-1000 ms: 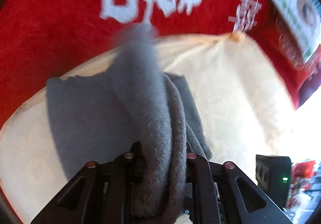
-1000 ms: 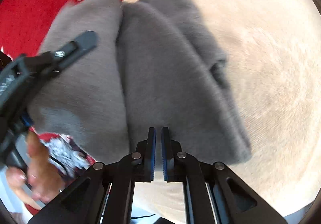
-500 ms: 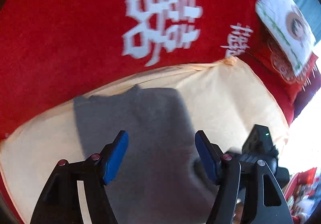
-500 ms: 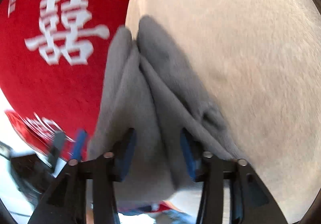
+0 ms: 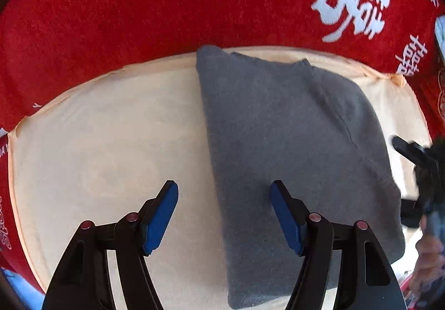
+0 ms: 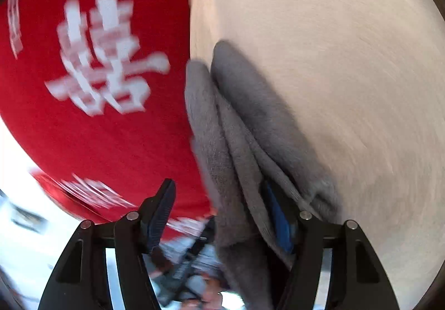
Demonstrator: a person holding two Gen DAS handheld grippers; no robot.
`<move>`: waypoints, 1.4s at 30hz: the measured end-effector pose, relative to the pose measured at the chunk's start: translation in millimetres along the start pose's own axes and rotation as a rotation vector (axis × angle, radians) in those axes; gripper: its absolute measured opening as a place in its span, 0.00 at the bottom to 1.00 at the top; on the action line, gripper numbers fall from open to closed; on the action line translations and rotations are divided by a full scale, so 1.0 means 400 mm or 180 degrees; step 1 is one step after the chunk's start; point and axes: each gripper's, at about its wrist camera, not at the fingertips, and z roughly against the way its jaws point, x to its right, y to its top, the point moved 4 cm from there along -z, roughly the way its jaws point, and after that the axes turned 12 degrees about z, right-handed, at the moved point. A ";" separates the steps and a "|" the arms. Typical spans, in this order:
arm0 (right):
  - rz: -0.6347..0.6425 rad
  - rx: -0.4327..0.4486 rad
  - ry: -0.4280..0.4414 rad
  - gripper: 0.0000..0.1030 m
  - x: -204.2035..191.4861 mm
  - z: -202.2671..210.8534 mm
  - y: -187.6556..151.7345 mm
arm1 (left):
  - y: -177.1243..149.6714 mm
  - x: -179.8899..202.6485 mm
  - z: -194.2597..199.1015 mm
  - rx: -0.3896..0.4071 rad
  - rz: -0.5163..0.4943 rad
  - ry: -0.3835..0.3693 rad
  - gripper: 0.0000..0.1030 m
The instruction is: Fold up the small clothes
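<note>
Grey knit fabric, the folded garment (image 5: pixel 292 160), lies flat on a cream-coloured cloth (image 5: pixel 105 148) that covers the central work area. In the left wrist view the garment forms a rough rectangle, with one long straight edge running from the far rim of the cream cloth toward the camera.

Surface: the cream cloth rests on a red covering (image 5: pixel 139 4) printed with large white characters (image 5: pixel 353 4). The red covering extends beyond the cream cloth on the far side and at both sides. The right wrist view shows the same boundary between the two, with motion blur across the white print (image 6: pixel 105 59). Beyond the red covering, at the lower left of that view, the room is overexposed and no detail can be resolved.

Left gripper (image 5: pixel 224 215): jaws spread wide, blue pads facing each other. It holds nothing. It sits above the near part of the garment's straight edge, one finger over cream cloth and the other over grey fabric.

Right gripper (image 6: pixel 222 215): jaws spread. Layered folds of the garment (image 6: pixel 236 148) stand between the fingers, against the right-hand blue pad (image 6: pixel 278 215); the left-hand finger is clear of the fabric. The right gripper also appears at the right margin of the left wrist view (image 5: pixel 417 160).
</note>
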 end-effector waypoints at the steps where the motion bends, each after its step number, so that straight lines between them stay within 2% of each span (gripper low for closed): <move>1: 0.0264 -0.0123 -0.0285 0.40 -0.028 -0.013 0.011 | -0.005 0.006 0.003 0.0012 -0.0018 -0.0012 0.68; 2: 0.0542 -0.0223 -0.0605 0.14 -0.057 -0.022 0.021 | -0.007 0.013 0.008 0.0031 -0.0035 -0.0027 0.68; 5: 0.1160 -0.0233 -0.0842 0.14 -0.141 -0.011 0.032 | -0.018 0.039 0.019 0.0070 -0.0103 -0.0070 0.68; 8: 0.1404 -0.0183 -0.0983 0.13 -0.180 0.005 0.047 | -0.026 0.062 0.006 0.0053 -0.0172 -0.0099 0.68; 11: 0.1426 -0.0289 -0.1379 0.14 -0.115 0.001 0.054 | -0.051 0.070 -0.016 0.0000 -0.0200 -0.0092 0.68; 13: 0.1335 -0.0399 -0.1606 0.22 -0.045 0.000 0.042 | -0.061 0.068 -0.030 -0.0020 -0.0204 -0.0077 0.77; 14: 0.1261 -0.0328 -0.1553 0.29 -0.040 0.013 0.042 | -0.061 0.064 -0.031 0.0001 -0.0205 -0.0052 0.78; 16: 0.1210 -0.0257 -0.1693 0.37 -0.018 0.058 0.030 | -0.056 0.057 -0.027 -0.0030 -0.0237 -0.0079 0.78; 17: 0.1240 -0.0238 -0.1818 0.38 -0.016 0.079 0.024 | -0.055 0.052 -0.021 -0.0038 -0.0258 -0.0071 0.78; 19: 0.1317 -0.0243 -0.2047 0.25 -0.018 0.116 0.009 | -0.052 0.041 -0.002 -0.0022 -0.0312 -0.0045 0.78; 20: 0.1357 -0.0249 -0.2057 0.14 -0.036 0.124 0.003 | -0.050 0.035 0.010 -0.0006 -0.0342 -0.0041 0.78; 24: 0.1611 -0.0231 -0.1708 0.12 -0.116 0.157 -0.061 | -0.058 0.026 0.043 0.0003 -0.0415 -0.0111 0.78; 27: 0.1954 -0.0389 -0.1554 0.12 -0.191 0.119 -0.120 | -0.093 0.040 0.033 -0.0098 -0.0535 -0.0117 0.78; 30: 0.2229 -0.0694 -0.1766 0.12 -0.181 0.045 -0.175 | -0.134 0.045 -0.009 -0.0195 -0.0650 -0.0025 0.78; 32: 0.2357 -0.0879 -0.2181 0.12 -0.113 0.012 -0.197 | -0.167 0.028 -0.044 -0.0290 -0.0661 0.0036 0.78; 34: 0.2353 -0.0965 -0.2457 0.08 -0.046 -0.001 -0.203 | -0.187 0.008 -0.061 -0.0365 -0.0556 -0.0044 0.79; 37: 0.2240 -0.0822 -0.2257 0.06 -0.026 0.018 -0.201 | -0.195 -0.016 -0.063 -0.0402 -0.0434 -0.0115 0.84; 42: 0.2233 -0.0851 -0.2340 0.06 -0.016 0.032 -0.216 | -0.193 -0.031 -0.061 -0.0491 -0.0387 -0.0138 0.84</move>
